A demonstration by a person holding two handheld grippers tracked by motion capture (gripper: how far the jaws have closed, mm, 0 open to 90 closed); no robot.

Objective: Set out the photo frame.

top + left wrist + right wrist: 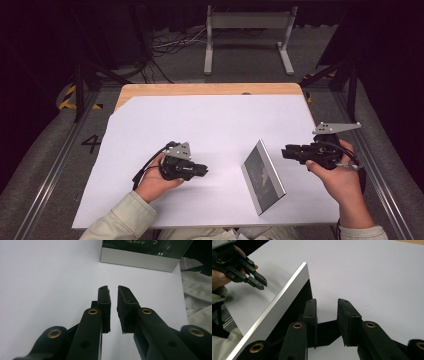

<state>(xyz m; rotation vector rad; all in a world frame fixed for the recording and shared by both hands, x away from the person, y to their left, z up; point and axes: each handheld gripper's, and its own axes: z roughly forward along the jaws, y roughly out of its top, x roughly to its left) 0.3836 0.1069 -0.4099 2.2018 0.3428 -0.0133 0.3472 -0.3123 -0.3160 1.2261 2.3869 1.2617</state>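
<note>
The flat silver-edged box (262, 177) lies on the white sheet (210, 125), between our two grippers. We judge it rigid, light and slick: grip across its thin edges. Left gripper (113, 291) nearly closed, empty; right gripper (327, 305) slightly apart, empty.

The left tool's (113, 293) view is cutting off the framed picture (140, 255) ahead of it at the top edge, and the print on its dark face is blurring past reading. Beside the right tool (327, 307), the frame's (274, 307) near end is running out of the bottom edge.
</note>
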